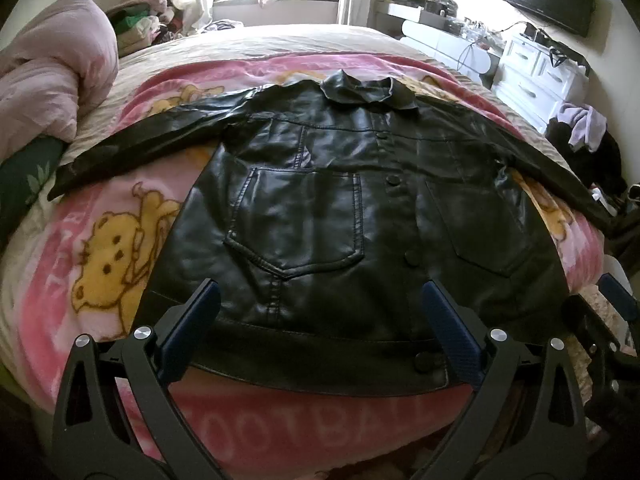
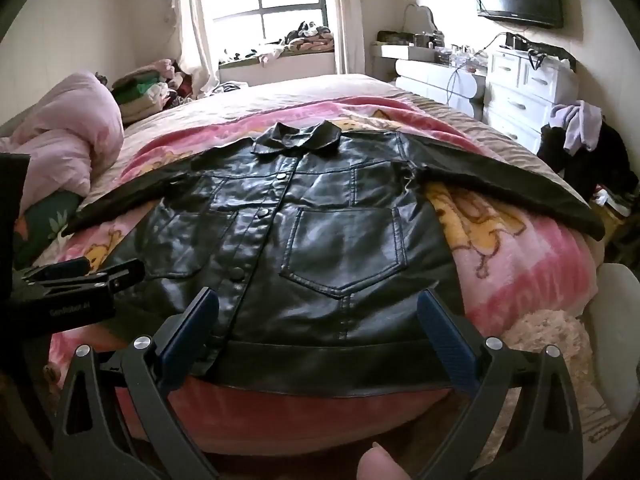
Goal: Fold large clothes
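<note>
One blk leather jacket [image 1: 320, 208], flat, sleeves spread

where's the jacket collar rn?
In both wrist views the collar sits at the far end of the black jacket, top centre, lying on the pink blanket toward the window.

Glossy black faux-leather button-front jacket [image 1: 320, 216] [image 2: 304, 240] flat on pink cartoon-bear blanket [image 1: 100, 248] [image 2: 520, 248]; front up, buttoned; sleeves spread sideways; collar far, hem near; two chest pockets.
</note>
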